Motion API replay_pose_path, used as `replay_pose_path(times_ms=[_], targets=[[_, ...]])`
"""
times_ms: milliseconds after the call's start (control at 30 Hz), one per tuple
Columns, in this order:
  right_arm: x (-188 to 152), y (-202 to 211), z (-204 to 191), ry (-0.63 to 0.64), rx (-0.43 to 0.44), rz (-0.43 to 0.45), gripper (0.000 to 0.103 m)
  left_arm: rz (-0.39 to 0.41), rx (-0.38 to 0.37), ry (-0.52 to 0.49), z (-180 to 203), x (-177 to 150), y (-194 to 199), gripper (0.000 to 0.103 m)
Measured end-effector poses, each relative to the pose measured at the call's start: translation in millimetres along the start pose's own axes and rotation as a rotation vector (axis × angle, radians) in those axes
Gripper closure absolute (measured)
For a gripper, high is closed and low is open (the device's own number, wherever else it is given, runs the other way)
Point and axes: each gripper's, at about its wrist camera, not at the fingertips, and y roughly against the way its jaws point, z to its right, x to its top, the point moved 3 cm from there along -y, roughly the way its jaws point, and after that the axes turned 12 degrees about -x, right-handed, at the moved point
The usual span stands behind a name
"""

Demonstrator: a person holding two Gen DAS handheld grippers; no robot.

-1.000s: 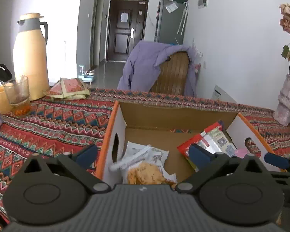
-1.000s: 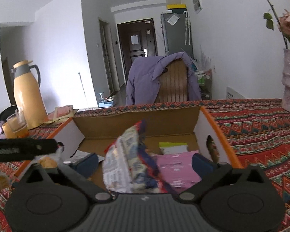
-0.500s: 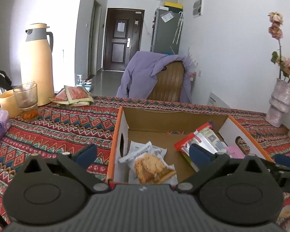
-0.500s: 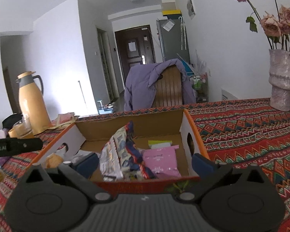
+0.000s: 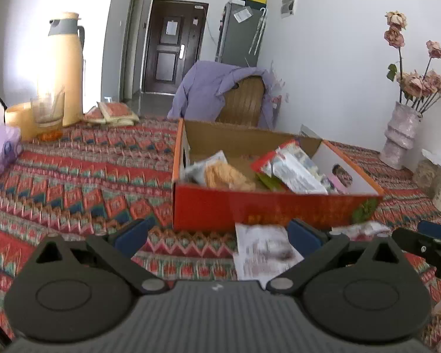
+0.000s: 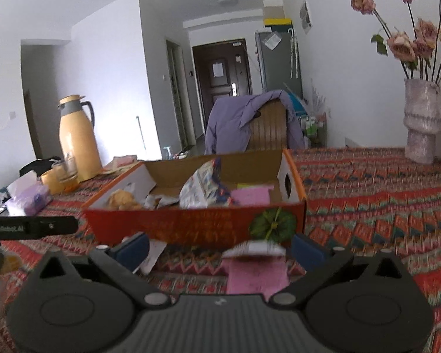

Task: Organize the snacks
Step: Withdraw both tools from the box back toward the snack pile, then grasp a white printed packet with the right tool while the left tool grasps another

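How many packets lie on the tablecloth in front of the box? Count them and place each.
2. A white packet lies before the orange box, at its front wall; a pink packet lies to the right of it. Others may be hidden below the cameras' view.

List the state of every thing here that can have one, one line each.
Left tongs: open, empty.
Right tongs: open, empty.
Cardboard box: open-topped, holding snacks.
Pink packet: flat on the cloth, outside the box.
White packet: flat on the cloth, outside the box.
Thermos: upright, lid on.
Glass: upright.
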Motion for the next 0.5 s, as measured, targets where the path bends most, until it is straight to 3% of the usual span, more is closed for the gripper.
replay_pose_path(times_ms=[333, 500], targets=[[-39, 18, -15, 0.038, 0.005, -0.051, 0.000, -0.039, -0.001, -0.009, -2, -36, 20, 0.000], [-56, 12, -27, 0.069, 0.024, -0.125, 0.000, -0.045, 0.020, -0.028, -2, -45, 25, 0.000]])
